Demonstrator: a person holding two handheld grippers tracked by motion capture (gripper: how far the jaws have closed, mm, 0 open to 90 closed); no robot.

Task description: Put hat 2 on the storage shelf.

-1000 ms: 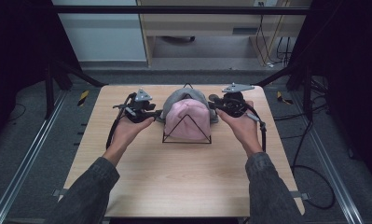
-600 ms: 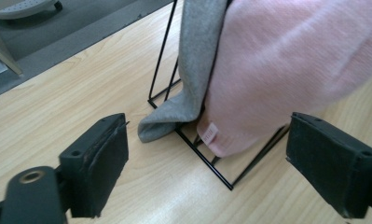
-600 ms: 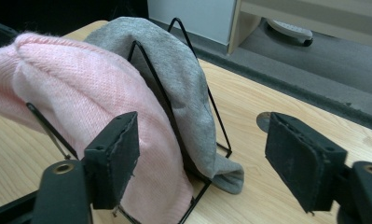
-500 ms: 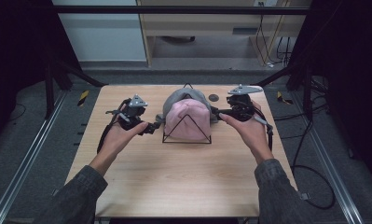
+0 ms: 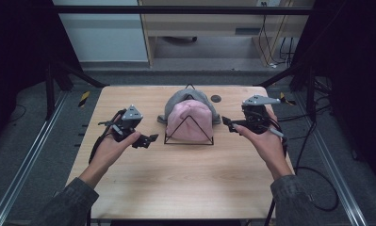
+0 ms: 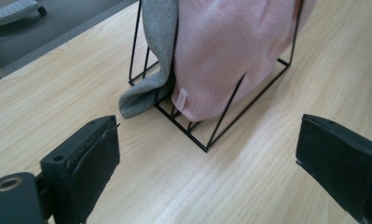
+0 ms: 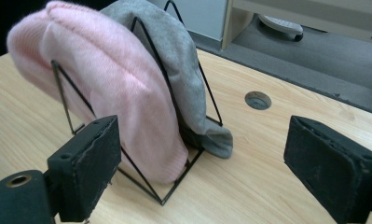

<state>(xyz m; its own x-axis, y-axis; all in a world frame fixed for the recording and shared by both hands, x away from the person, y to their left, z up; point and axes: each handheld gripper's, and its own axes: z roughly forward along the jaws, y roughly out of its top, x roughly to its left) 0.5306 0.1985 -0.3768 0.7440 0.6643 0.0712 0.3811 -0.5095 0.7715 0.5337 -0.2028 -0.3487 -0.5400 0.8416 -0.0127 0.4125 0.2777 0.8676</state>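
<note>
**Both grippers open and clear of the hat rack**

In the high view, the black wire rack (image 5: pixel 189 136) stands at centre frame, slightly above the middle of the worktop (image 5: pixel 185 188). A pink knit hat (image 5: pixel 190 120) is draped over the rack, with a grey hat (image 5: pixel 188 97) behind it, toward the far edge.

The left gripper (image 5: pixel 147 139) sits left of the rack and apart from it. Its jaws have just been opening; they now stand wide with nothing between them. The right gripper (image 5: pixel 228 123) sits right of the rack, also apart. Its jaws have likewise just been opening and hold nothing.

Open room: bare wood spans the whole lower half of the high view, from the rack to the near edge. Narrower strips of bare wood lie between each gripper and the left and right edges. A round dark grommet (image 5: pixel 216 98) is set near the far edge, upper right of the rack.

In the left gripper view, the grey hat's brim (image 6: pixel 139 95) spills outside the rack's base onto the wood. A small pale label (image 6: pixel 180 99) is sewn to the pink hat's hem; its writing is too small to read.
</note>
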